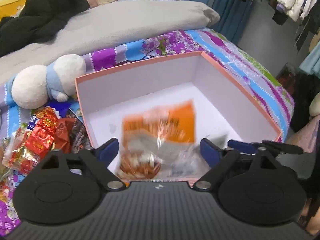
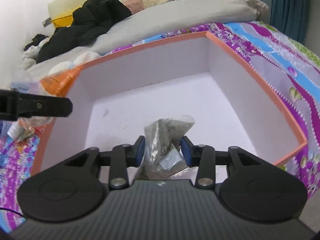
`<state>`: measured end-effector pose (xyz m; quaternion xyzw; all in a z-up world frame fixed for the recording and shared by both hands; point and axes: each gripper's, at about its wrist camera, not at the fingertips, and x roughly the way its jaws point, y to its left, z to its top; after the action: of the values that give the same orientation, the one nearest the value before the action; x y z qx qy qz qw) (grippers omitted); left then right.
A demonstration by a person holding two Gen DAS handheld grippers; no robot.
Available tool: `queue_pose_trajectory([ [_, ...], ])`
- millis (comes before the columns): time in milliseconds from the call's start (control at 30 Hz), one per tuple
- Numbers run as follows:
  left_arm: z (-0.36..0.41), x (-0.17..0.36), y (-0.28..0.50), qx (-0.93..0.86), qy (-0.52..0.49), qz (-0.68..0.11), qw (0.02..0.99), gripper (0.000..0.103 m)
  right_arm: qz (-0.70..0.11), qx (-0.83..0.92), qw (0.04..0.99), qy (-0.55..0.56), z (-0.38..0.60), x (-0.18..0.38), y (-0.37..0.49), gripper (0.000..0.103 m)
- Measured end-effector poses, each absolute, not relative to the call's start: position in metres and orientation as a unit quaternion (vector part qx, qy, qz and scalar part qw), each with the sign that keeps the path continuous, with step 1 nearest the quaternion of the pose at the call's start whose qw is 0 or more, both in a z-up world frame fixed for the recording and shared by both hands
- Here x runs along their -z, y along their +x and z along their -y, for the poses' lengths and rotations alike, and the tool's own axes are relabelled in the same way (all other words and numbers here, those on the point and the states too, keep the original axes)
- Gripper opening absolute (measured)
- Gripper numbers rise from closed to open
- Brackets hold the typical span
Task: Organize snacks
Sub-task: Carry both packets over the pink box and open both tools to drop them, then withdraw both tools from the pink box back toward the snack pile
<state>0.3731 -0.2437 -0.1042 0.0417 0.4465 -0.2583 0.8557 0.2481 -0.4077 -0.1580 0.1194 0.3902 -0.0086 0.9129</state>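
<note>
A salmon-rimmed box with a white inside point(image 1: 140, 84) point(image 2: 148, 66) lies on the flowered bedsheet. My left gripper point(image 1: 160, 152) is open over the box's near edge; a blurred orange snack bag point(image 1: 160, 132) hangs between its blue pads without touching them. My right gripper point(image 2: 163, 150) is shut on a clear bag of grey-brown snack point(image 2: 166, 138), held inside the box above its floor. The left gripper's finger point(image 2: 40, 106) and the orange bag point(image 2: 56, 84) show at the left of the right wrist view. The right gripper point(image 1: 266, 146) shows at the right of the left wrist view.
A heap of red and foil snack packets point(image 1: 40, 136) lies left of the box. A white and blue plush toy point(image 1: 48, 84) sits behind the heap. A grey duvet point(image 1: 120, 26) and black clothes point(image 1: 40, 16) cover the bed beyond. The bed edge point(image 1: 286, 100) falls away on the right.
</note>
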Motion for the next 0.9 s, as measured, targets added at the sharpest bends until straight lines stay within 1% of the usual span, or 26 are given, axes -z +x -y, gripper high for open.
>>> queue_pose_trajectory([
  [33,0.243,0.103,0.372,0.253,0.045,-0.443,0.859,0.092,-0.389,0.009,0.914,0.119,0.408,0.157,0.249,0.054],
  [67,0.242,0.103,0.372,0.25,0.045,-0.441,0.861,0.092,-0.386,0.011,0.915,0.116,0.408,0.156,0.249,0.059],
  [233,0.232,0.096,0.364,0.25,0.037,-0.43,0.867,0.092,-0.371,0.01,0.921,0.115,0.408,0.148,0.246,0.059],
  [467,0.211,0.078,0.343,0.251,0.012,-0.394,0.884,0.092,-0.335,0.009,0.935,0.114,0.402,0.13,0.228,0.059],
  [900,0.175,0.048,0.269,0.247,0.007,-0.308,0.919,0.092,-0.26,-0.014,0.959,0.109,0.372,0.093,0.174,0.059],
])
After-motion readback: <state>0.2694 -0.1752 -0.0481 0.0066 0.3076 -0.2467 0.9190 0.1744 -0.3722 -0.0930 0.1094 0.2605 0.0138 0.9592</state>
